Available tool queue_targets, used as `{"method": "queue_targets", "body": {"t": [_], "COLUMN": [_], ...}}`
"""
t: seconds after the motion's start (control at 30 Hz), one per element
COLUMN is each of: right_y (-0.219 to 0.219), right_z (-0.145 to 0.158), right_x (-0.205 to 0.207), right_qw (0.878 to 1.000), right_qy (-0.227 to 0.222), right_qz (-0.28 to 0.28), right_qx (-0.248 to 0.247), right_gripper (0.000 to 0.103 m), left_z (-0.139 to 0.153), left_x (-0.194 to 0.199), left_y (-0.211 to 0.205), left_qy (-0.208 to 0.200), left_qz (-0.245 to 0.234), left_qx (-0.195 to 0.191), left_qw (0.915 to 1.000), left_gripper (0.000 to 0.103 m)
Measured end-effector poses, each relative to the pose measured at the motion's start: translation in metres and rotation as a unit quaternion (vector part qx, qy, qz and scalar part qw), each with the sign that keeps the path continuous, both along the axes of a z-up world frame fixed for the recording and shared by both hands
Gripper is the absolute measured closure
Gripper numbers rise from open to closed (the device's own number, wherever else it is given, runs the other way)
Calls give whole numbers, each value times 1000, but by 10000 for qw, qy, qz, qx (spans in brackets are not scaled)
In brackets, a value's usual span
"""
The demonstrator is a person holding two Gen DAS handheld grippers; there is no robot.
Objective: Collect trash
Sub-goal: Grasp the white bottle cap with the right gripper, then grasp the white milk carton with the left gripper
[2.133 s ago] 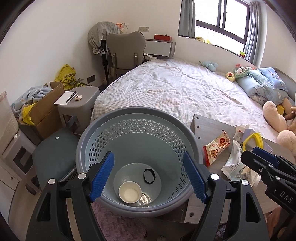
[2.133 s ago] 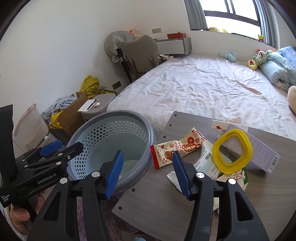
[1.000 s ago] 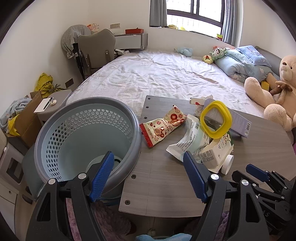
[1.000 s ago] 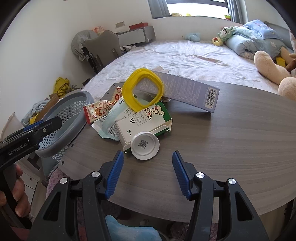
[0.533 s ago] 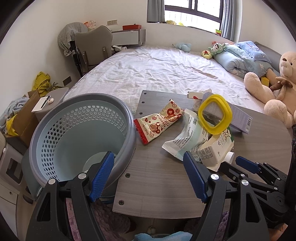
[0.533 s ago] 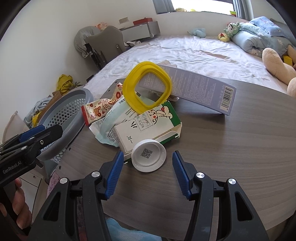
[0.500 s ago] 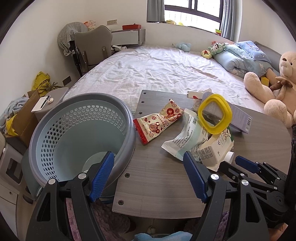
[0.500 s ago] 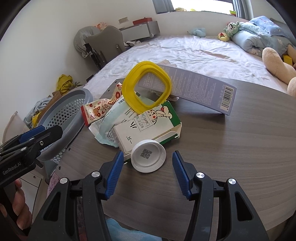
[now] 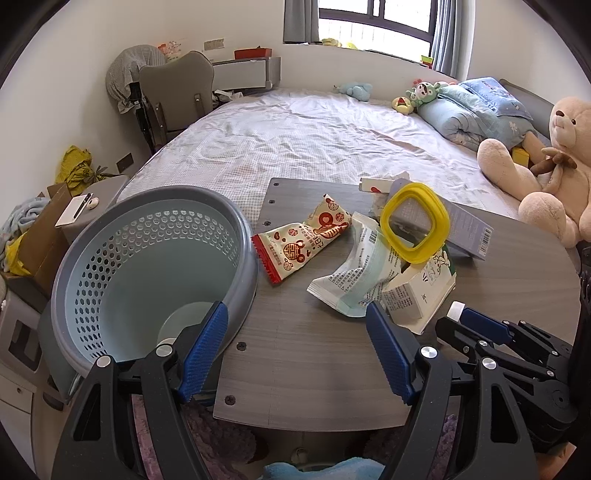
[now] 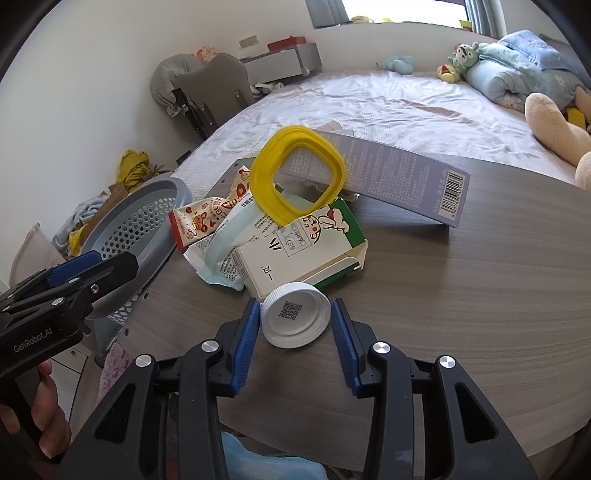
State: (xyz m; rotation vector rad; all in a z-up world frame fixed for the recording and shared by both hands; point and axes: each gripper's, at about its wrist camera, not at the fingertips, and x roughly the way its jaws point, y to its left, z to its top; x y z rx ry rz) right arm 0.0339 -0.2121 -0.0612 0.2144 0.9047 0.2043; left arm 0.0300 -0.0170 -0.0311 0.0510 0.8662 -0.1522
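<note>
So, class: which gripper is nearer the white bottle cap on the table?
Right. The right gripper has its jaws on either side of the white bottle cap, while the left gripper hangs open off to the side, by the basket.

"GenRobot.AI" is printed on the left gripper (image 10: 74, 267); a QR code marks the white cap (image 10: 294, 313).

white walls; daylight through a window (image 9: 373, 16) with grey curtains. a wide bed (image 9: 314, 136) fills the room, a grey chair (image 9: 177, 96) at its far corner, a teddy (image 9: 550, 166) on it.
</note>
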Motion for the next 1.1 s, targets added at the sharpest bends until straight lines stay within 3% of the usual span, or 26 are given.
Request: {"method": "queue_targets", "body": {"t": [0.4, 0.9, 1.1], "right_y": [-54, -103, -116], "right_z": [16, 6, 1], "right_x": [-35, -57, -62], "right_qw": [9985, 9955, 9944], "right_qy": [-183, -234, -208], "right_qz": [-496, -776, -868], "right_qx": [105, 482, 571], "right_gripper": [64, 64, 64], "left_z": [-4, -33, -39], "left_x": [-1, 23, 26], "left_y": [-58, -108, -116], "left_qy": [-202, 96, 217], "left_qz": [-666, -1112, -1183], "left_qx": [235, 727, 717], "left_qw": [9973, 9911, 9901], "left_gripper": [29, 29, 29]}}
